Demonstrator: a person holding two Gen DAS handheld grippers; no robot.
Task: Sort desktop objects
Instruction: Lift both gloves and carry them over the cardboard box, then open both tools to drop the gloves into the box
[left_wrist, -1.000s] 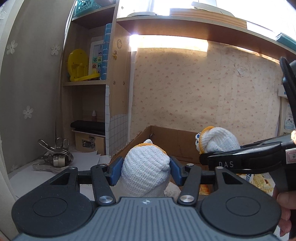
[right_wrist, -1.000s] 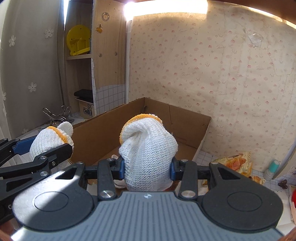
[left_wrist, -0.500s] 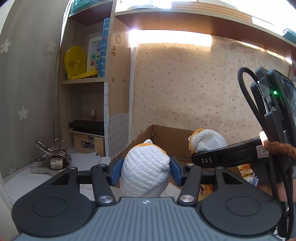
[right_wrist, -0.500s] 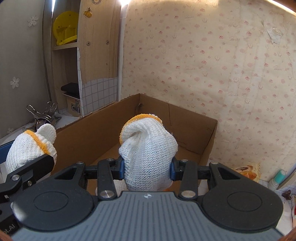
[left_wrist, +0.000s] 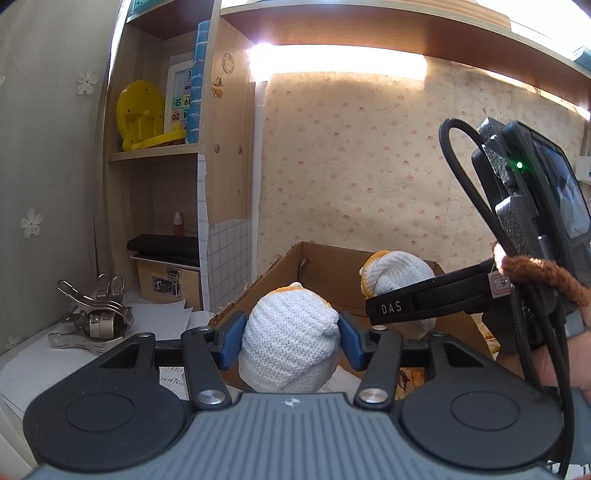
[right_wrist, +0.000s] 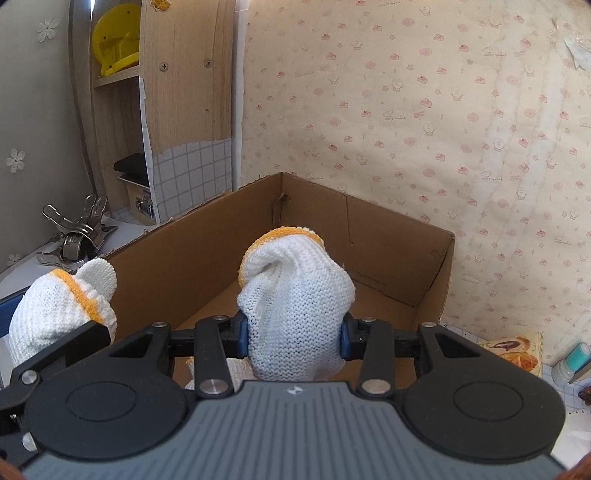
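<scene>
Together, two handheld grippers carry knitted gloves toward a cardboard box (right_wrist: 388, 236) on a cluttered desk. The right gripper (right_wrist: 293, 338) is clamped on a bunched white glove (right_wrist: 295, 295) with an orange cuff, held above the box's open top near its front wall. The left gripper (left_wrist: 290, 341) pinches a second white glove (left_wrist: 290, 343) just outside the box's left wall, its blue pads (left_wrist: 231, 341) pressing the fabric from both sides. To do the drop cleanly, each glove probably needs to be well over the box floor before the jaws part, the right one first, since it sits further in and the two tools work close together. The box interior looks largely bare, though its floor is partly hidden behind the glove. Metal clips (left_wrist: 94, 314) lie on papers near the desk's left edge, a shelf unit (left_wrist: 159, 155) rises behind them, and a snack packet (right_wrist: 511, 350) rests beyond the box's right wall, leaving the open top the freest approach.
</scene>
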